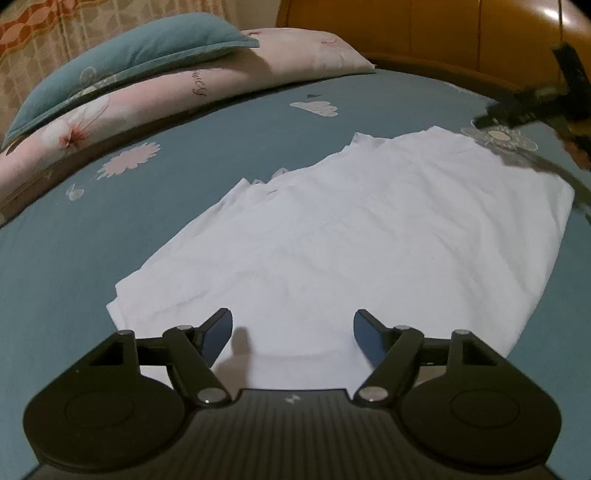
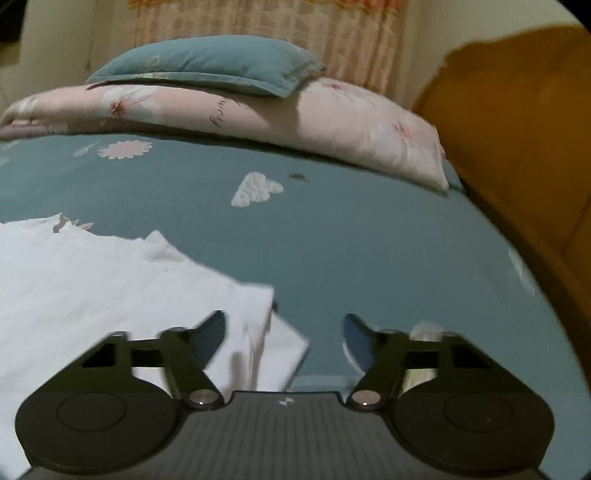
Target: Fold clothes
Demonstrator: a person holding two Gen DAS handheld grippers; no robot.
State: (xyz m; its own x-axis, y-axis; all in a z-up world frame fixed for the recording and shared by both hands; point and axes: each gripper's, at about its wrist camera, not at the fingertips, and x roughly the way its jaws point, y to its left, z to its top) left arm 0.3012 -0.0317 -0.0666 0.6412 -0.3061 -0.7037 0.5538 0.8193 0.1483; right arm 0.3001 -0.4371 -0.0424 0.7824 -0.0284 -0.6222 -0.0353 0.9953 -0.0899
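Note:
A white garment (image 1: 351, 236) lies folded flat on the teal bedsheet (image 1: 92, 236), its near edge just under my left gripper (image 1: 293, 330). That gripper is open over the cloth, with nothing between its blue pads (image 1: 221, 332). In the right wrist view the same white garment (image 2: 92, 280) fills the lower left, and its right corner sticks out on the sheet. My right gripper (image 2: 284, 332) hangs open above that corner, its left finger (image 2: 210, 332) over the cloth and its right one over bare sheet. The right gripper also shows blurred at the far right of the left wrist view (image 1: 535, 107).
A teal pillow (image 1: 129, 62) rests on a pink flowered quilt (image 1: 166, 99) along the far side of the bed. An orange-brown headboard (image 1: 461, 33) stands at the back right. Patterned curtains (image 2: 266, 44) hang behind. The teal bedsheet (image 2: 369, 240) with flower prints stretches right of the garment.

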